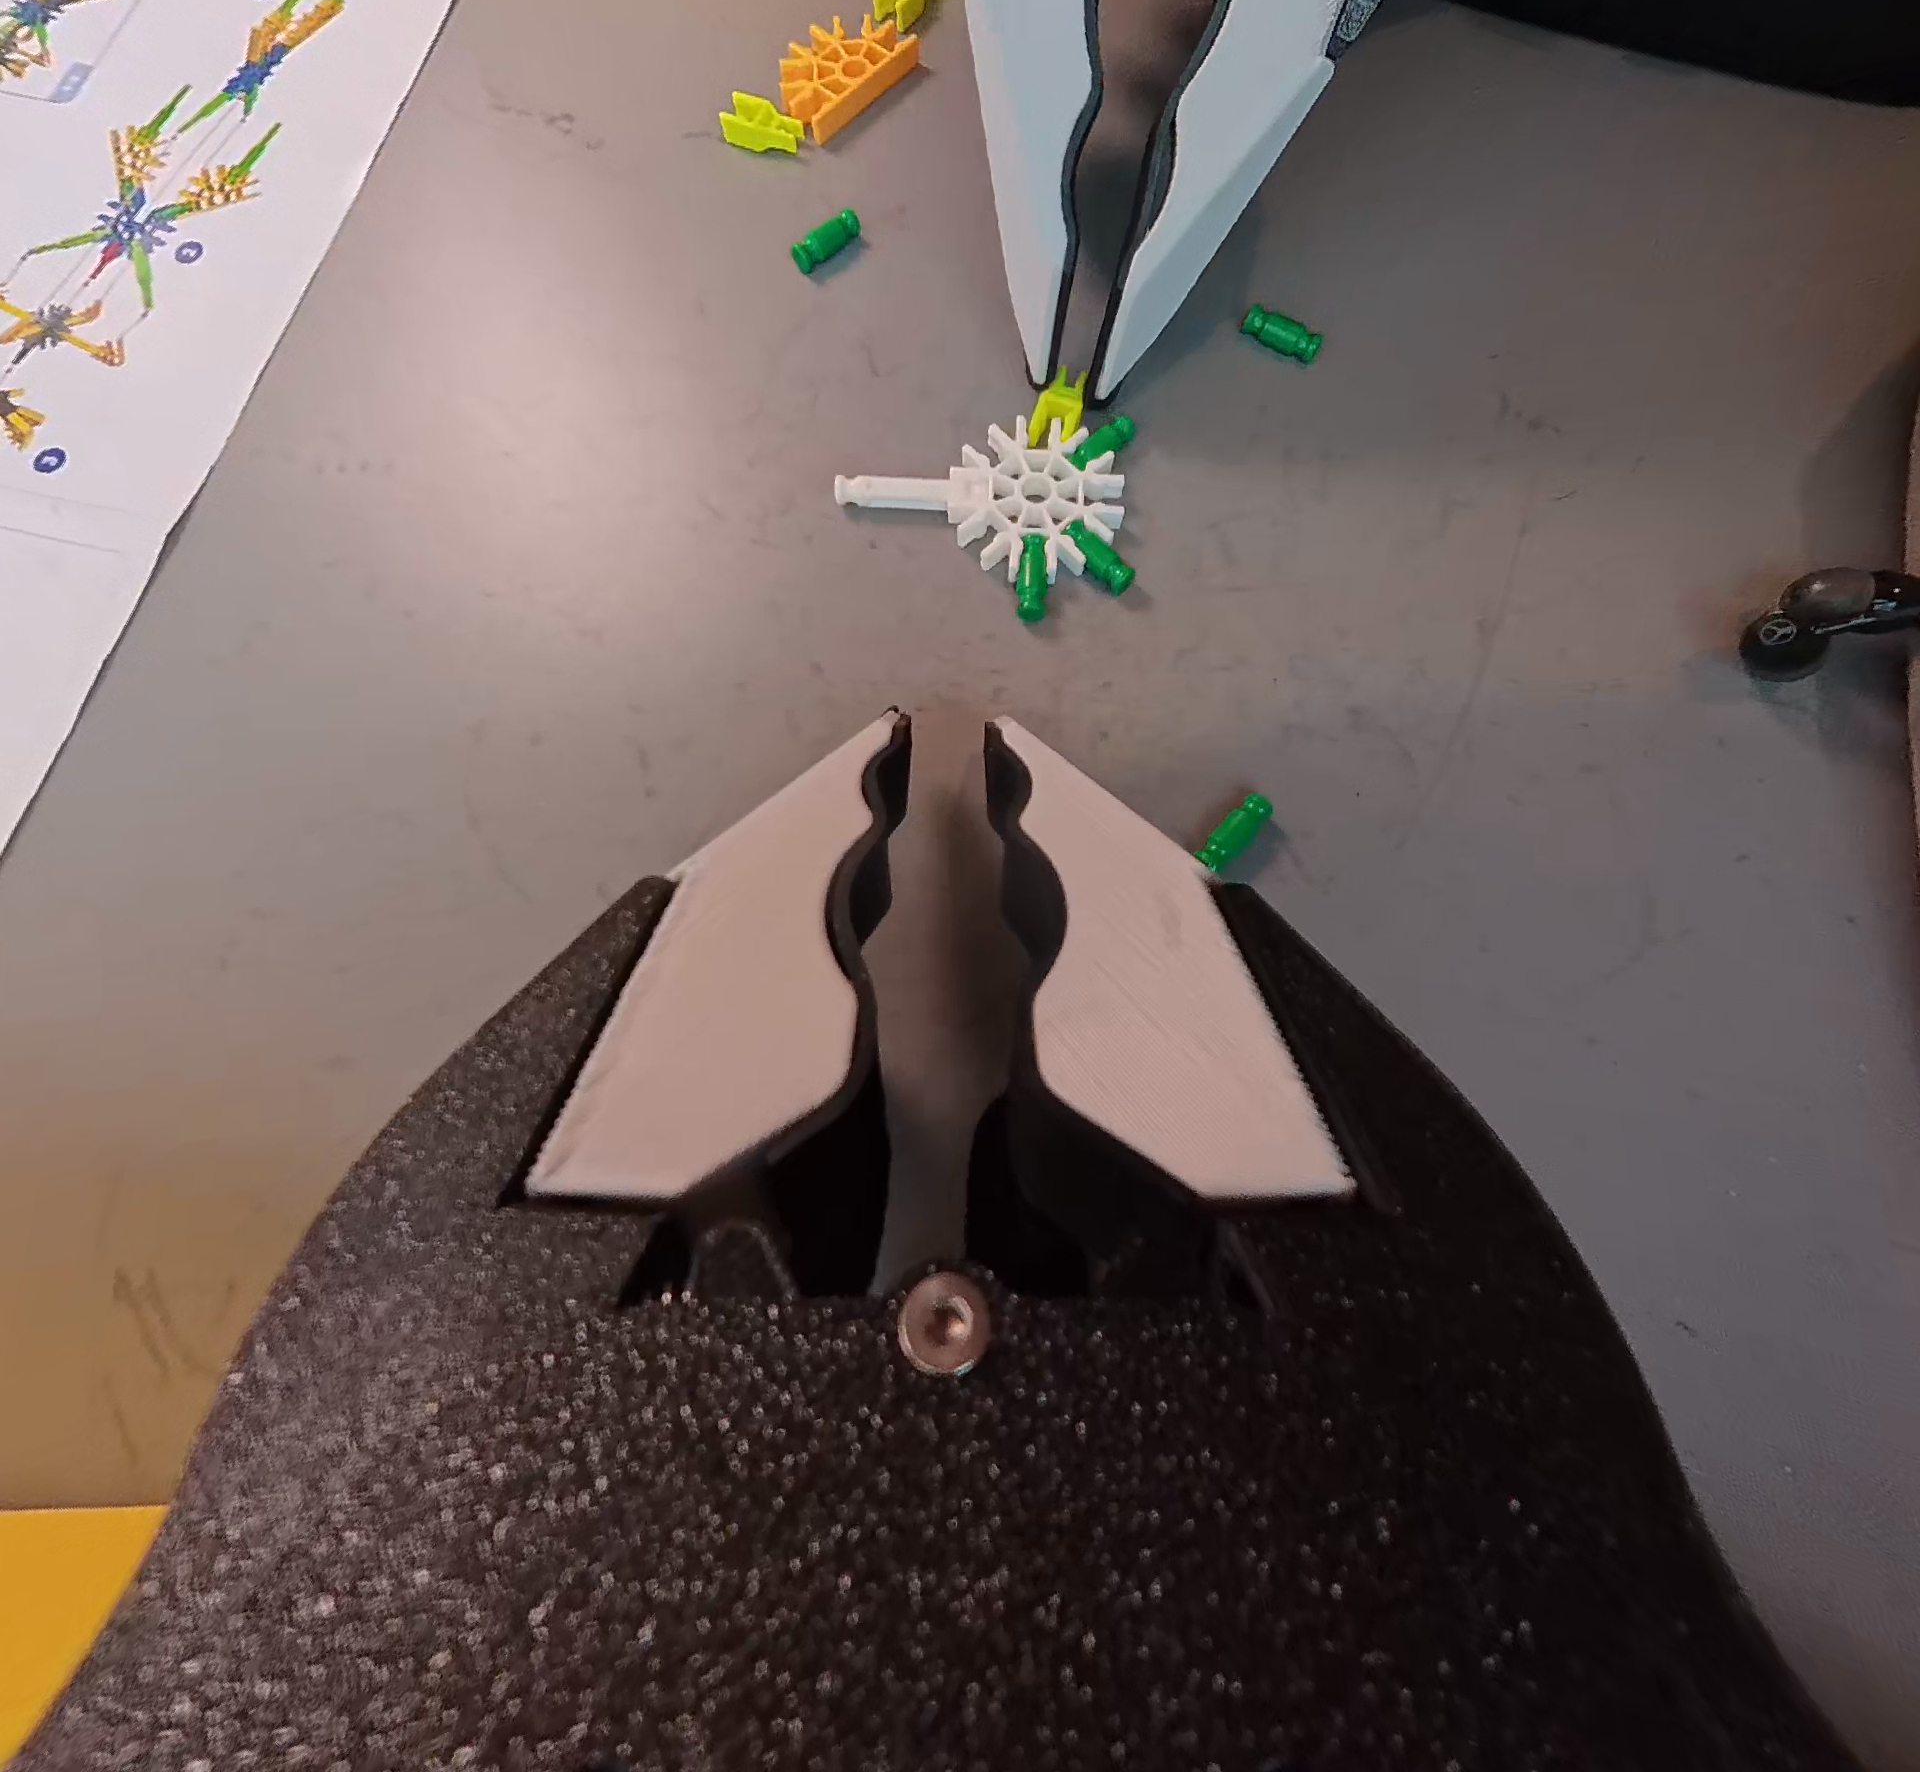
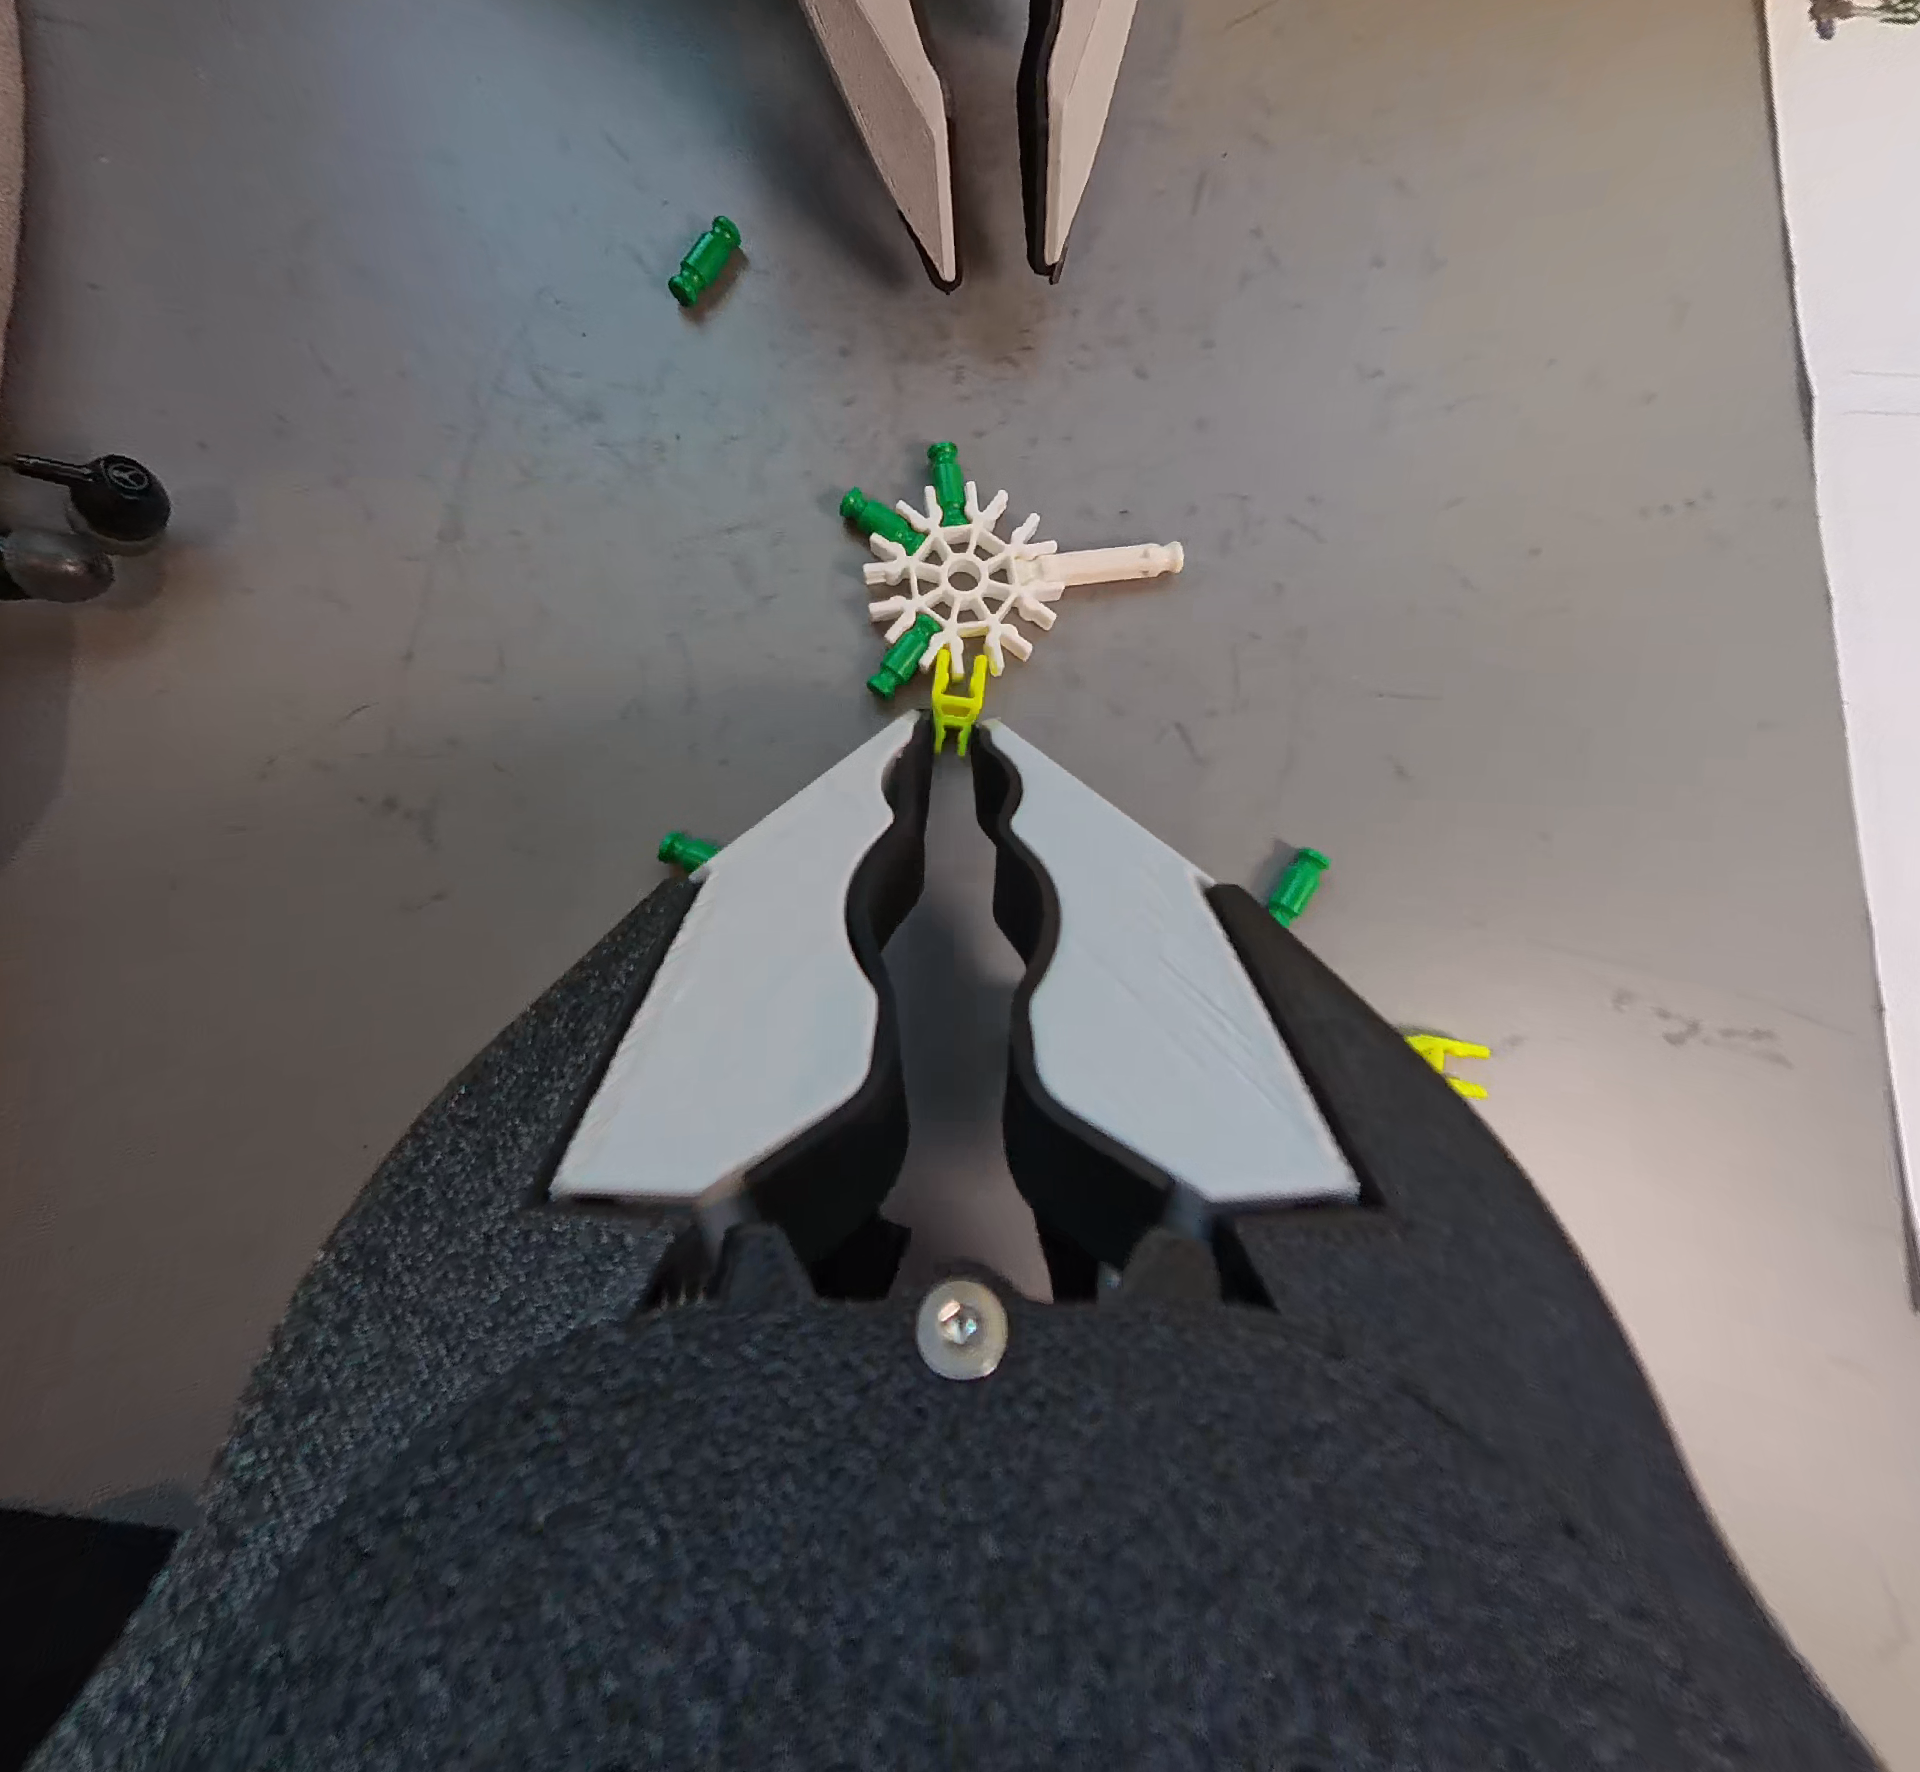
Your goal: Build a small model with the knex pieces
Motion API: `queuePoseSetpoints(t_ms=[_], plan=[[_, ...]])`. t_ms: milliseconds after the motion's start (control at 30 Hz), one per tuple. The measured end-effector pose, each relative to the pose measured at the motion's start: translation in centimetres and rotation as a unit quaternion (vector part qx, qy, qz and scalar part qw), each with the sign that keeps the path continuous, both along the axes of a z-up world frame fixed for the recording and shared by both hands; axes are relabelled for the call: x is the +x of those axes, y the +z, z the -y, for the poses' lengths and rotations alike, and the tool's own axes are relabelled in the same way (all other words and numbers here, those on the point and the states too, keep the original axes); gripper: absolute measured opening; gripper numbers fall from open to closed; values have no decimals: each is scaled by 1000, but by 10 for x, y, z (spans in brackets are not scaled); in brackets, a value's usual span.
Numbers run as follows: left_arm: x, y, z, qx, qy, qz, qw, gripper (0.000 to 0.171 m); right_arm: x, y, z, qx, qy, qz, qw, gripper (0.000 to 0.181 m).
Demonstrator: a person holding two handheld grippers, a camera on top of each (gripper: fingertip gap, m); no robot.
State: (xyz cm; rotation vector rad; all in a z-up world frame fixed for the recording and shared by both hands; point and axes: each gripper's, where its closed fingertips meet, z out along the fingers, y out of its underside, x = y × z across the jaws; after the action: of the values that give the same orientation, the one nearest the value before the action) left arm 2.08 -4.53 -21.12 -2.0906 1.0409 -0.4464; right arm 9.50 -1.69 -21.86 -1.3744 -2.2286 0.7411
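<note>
Your right gripper (image 2: 957, 730) is nipped down on a lime clip (image 2: 957, 696), tips nearly together with only the clip's tail between them. The clip's forked end touches the rim of the white wheel (image 2: 961, 579), which lies flat on the grey worktop (image 2: 1455, 475). In the left wrist view the same right gripper (image 1: 1068, 384) comes in from the top, clip (image 1: 1058, 408) at its tips against the wheel (image 1: 1039, 494).

Wheel carries a white rod (image 2: 1117, 567) sticking out to one side and three short green rods (image 2: 906, 654) plugged into its slots.

Your left gripper (image 1: 948, 723) holds nothing; its tips stand a narrow gap apart, hovering near the wheel on the side opposite the clip, not touching it. The right wrist view shows it (image 2: 989, 273) the same way.

Loose green rods lie about: one (image 1: 826, 241) left of the right gripper, one (image 1: 1280, 333) to its right, one (image 1: 1234, 831) just beside your left gripper's finger.

Farther off: an orange fan-shaped connector (image 1: 847, 75) with lime clips (image 1: 764, 124) beside it. Instruction sheet (image 1: 156, 195) at the left edge. Black earbuds (image 1: 1797, 631) at the right edge.
</note>
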Motion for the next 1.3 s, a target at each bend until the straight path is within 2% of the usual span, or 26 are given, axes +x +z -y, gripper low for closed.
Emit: queuePoseSetpoints(t_ms=[367, 767, 967, 1167, 1300], plan=[[12, -5, 6, -18, -16, 9, 1000, 14, 4, 3, -8, 8, -17, 3, 1000, 5], [27, -9, 1, -29, -2, 22, 999, 19, -1, 17, -7, 6, -25, -26, 999, 5], [29, -9, -3, -24, 14, 12, 1000, 15, -2, 18, -7, 5, -26, -29, 999, 5], [29, -9, -6, -24, 33, 9, 999, 1, -3, 16, -8, 6, -27, -27, 999, 5], [30, -9, -7, -28, 43, 12, 999, 0, -3, 16, -8, 6, -30, -28, 999, 5]])
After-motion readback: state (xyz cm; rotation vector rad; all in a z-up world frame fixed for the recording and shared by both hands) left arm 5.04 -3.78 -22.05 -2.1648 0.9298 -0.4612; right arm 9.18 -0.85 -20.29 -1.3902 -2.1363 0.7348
